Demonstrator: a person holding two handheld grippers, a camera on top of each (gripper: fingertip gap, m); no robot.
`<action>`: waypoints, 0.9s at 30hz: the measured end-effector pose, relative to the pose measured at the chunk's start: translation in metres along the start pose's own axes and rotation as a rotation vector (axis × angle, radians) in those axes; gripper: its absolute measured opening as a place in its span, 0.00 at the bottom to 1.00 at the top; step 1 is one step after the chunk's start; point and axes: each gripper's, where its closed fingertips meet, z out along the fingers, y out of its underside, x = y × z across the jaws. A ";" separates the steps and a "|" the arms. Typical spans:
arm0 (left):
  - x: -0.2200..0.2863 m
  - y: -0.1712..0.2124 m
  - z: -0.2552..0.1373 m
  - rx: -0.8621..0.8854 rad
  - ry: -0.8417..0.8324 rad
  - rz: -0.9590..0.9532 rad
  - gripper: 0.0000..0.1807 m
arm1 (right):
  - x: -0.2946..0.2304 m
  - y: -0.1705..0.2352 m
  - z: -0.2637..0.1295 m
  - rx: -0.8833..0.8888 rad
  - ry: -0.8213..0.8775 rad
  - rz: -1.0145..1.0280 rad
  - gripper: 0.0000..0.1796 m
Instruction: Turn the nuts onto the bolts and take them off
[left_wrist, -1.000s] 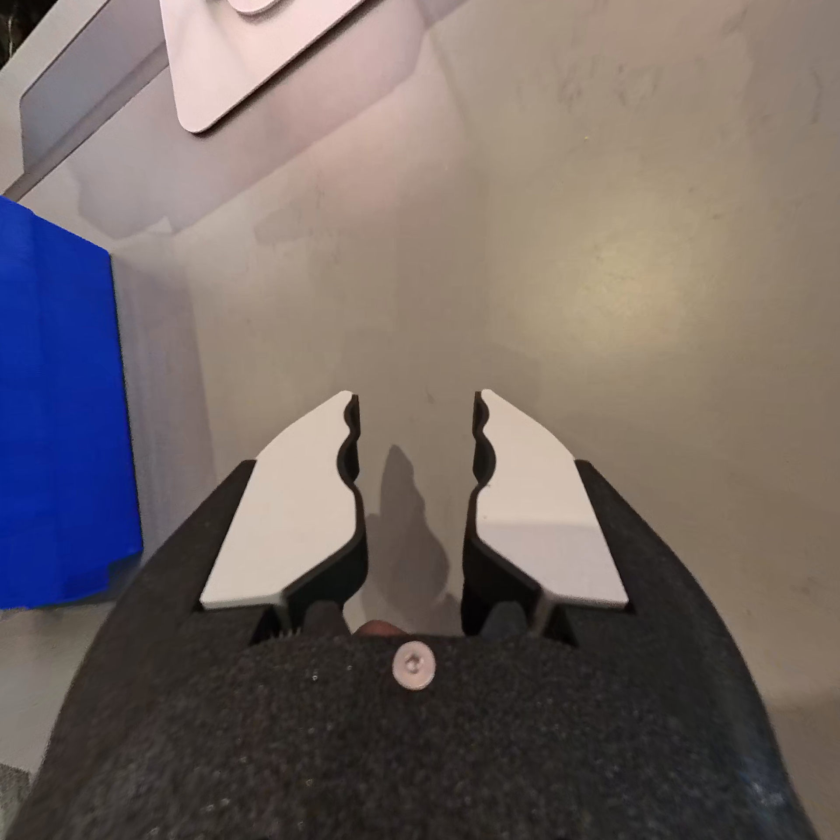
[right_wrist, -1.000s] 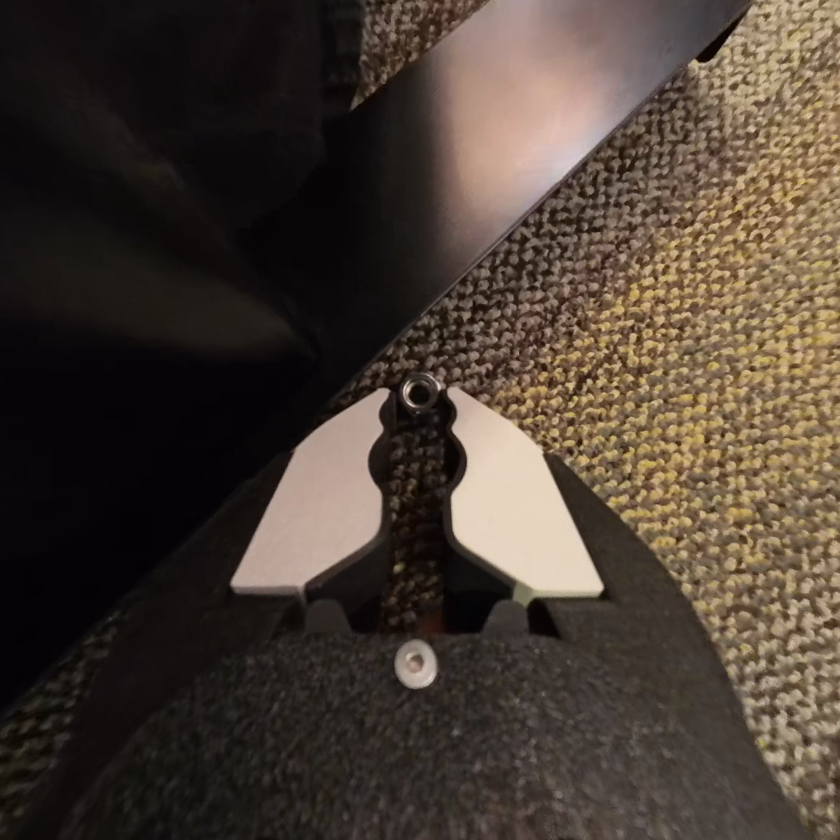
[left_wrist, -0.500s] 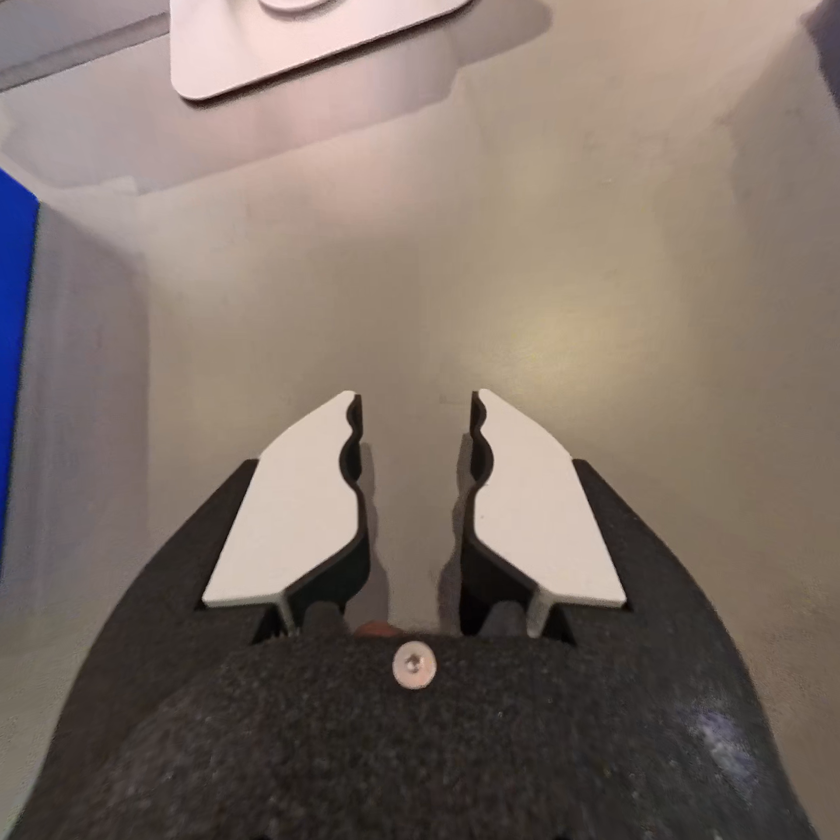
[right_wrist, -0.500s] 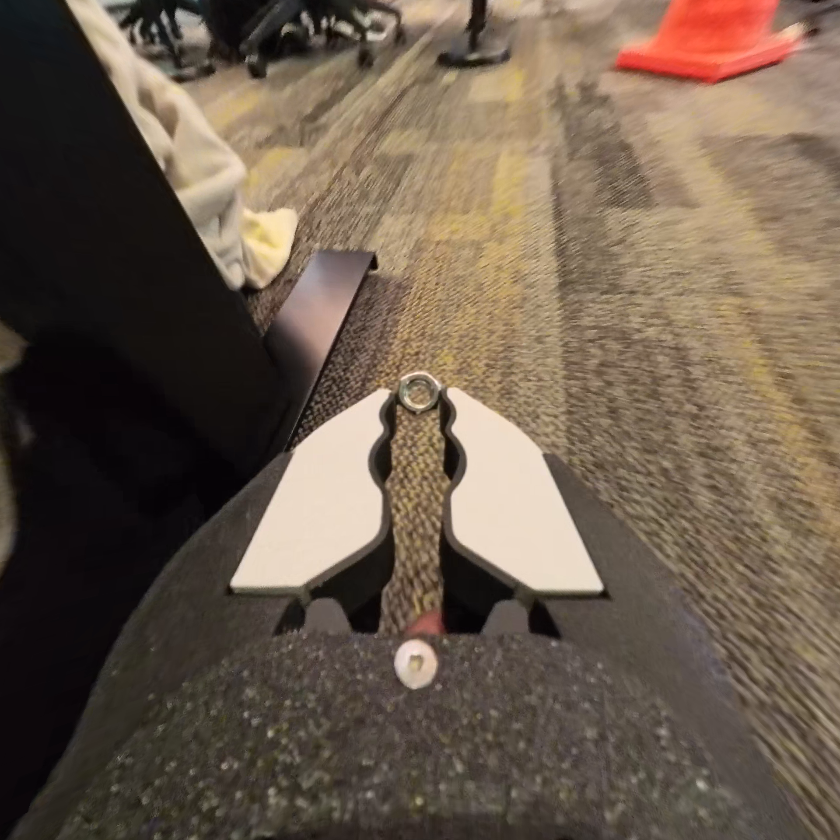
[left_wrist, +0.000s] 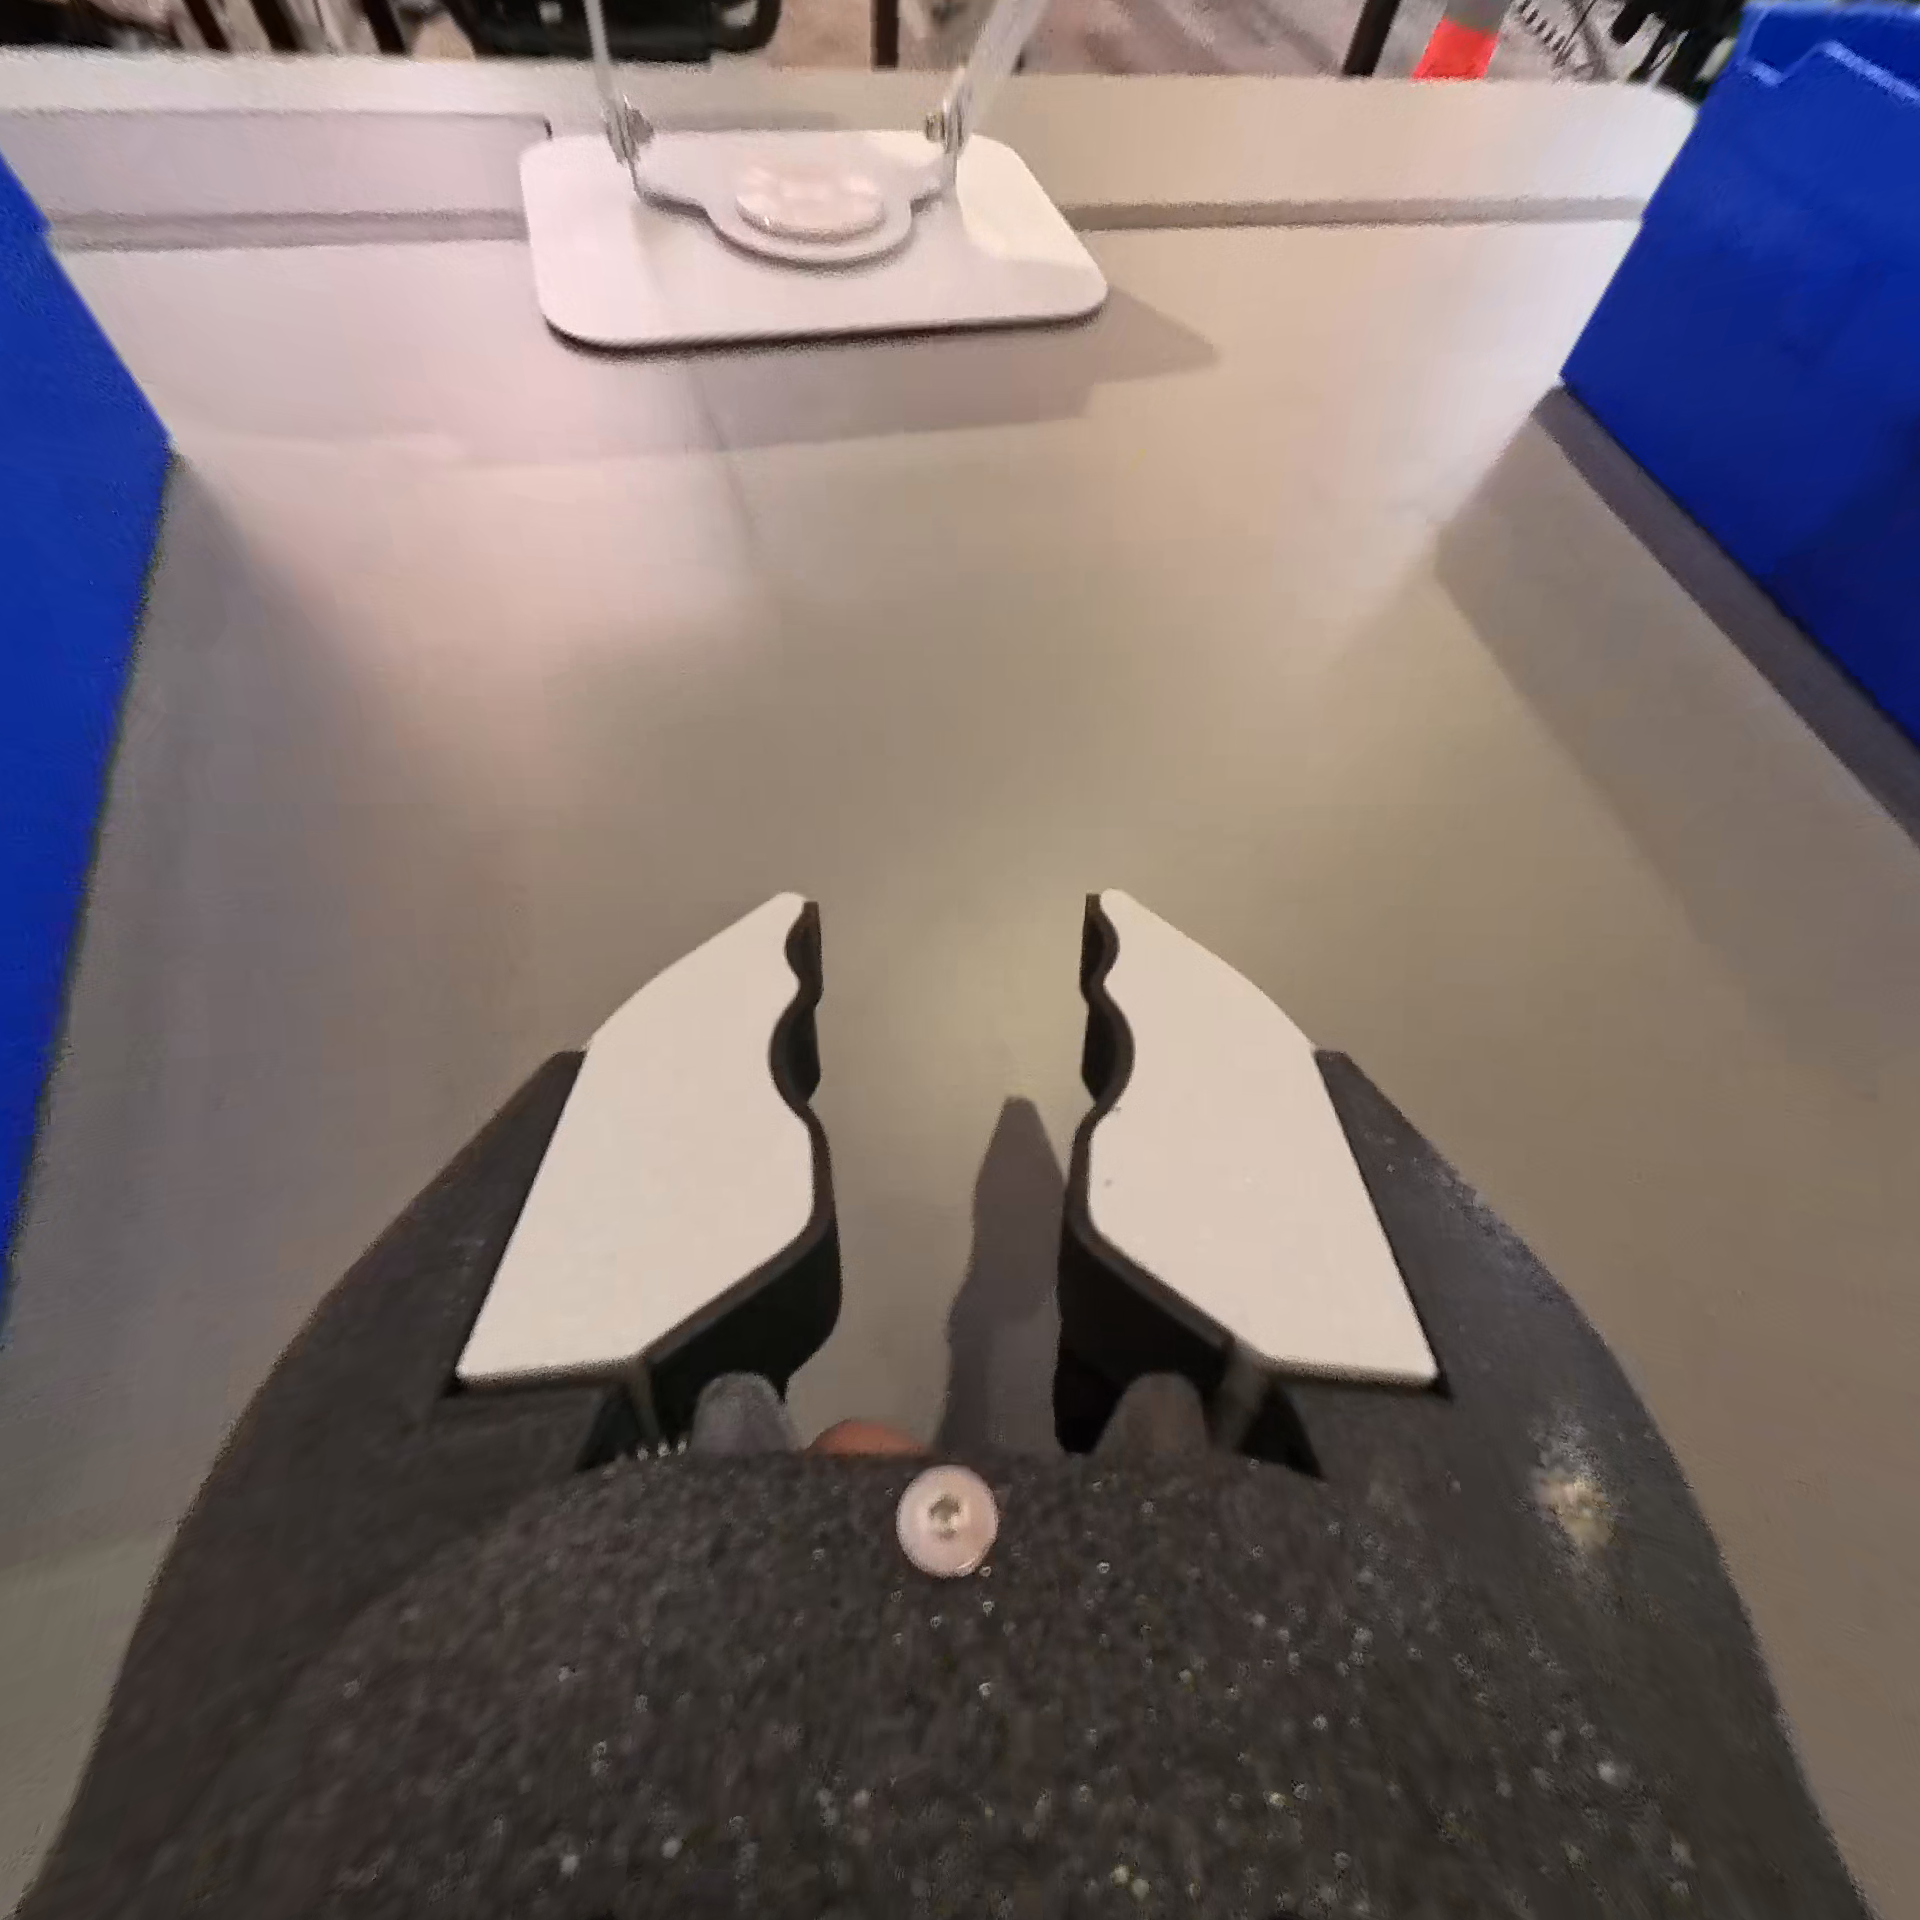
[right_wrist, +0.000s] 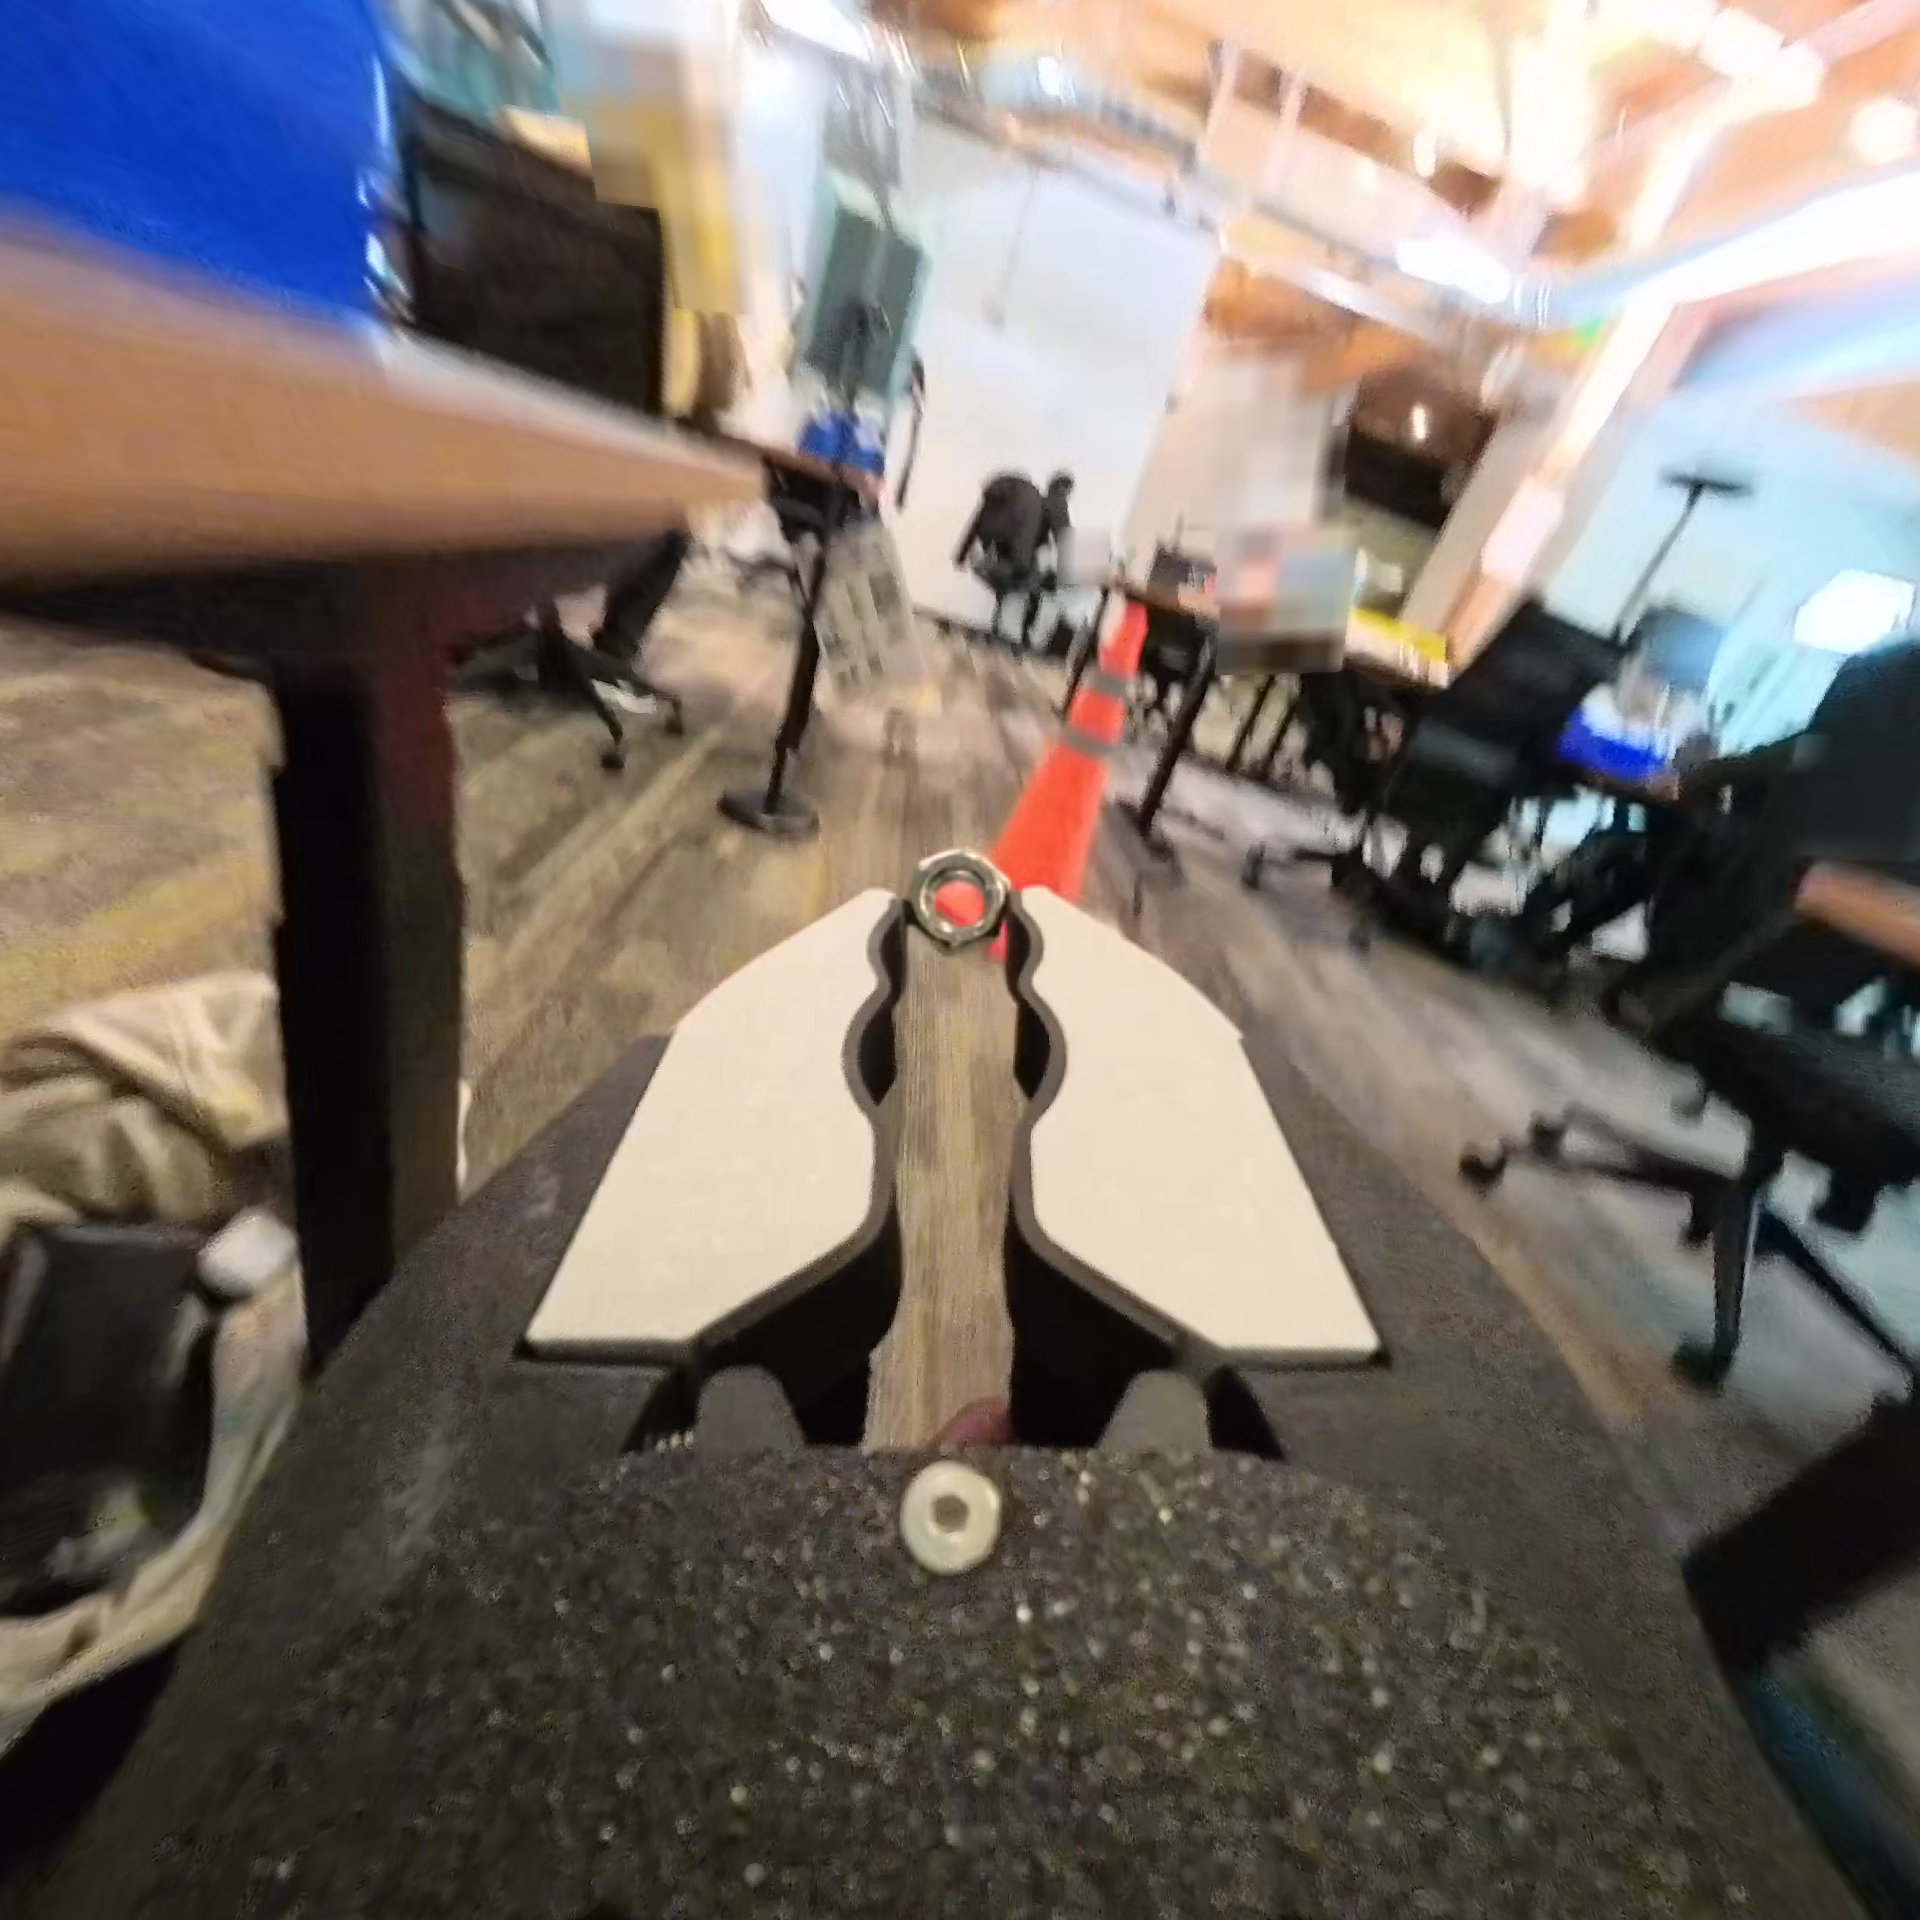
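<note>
Your left gripper (left_wrist: 951, 914) hangs over the smooth grey table (left_wrist: 935, 644), its flat white fingers (left_wrist: 665, 1143) spread with nothing between them. Blue bins (left_wrist: 1787, 343) flank the table's left and right edges; a white stand base (left_wrist: 821, 281) sits by the far edge. Your right gripper (right_wrist: 956, 914) pinches a shiny hexagonal metal nut (right_wrist: 957, 914) at its very fingertips, below the table's edge, with an orange cone (right_wrist: 1070, 790) blurred beyond.
</note>
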 end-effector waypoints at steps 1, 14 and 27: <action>-0.008 -0.002 -0.005 0.023 0.005 0.012 0.26 | -0.006 -0.050 0.002 0.054 -0.031 -0.036 0.10; -0.032 -0.034 -0.016 0.170 0.299 0.090 0.27 | -0.258 -0.272 0.080 -0.331 -0.684 -0.437 0.10; -0.061 -0.046 0.002 0.163 0.370 -0.120 0.27 | -0.334 -0.156 0.106 -0.876 -1.001 -0.669 0.10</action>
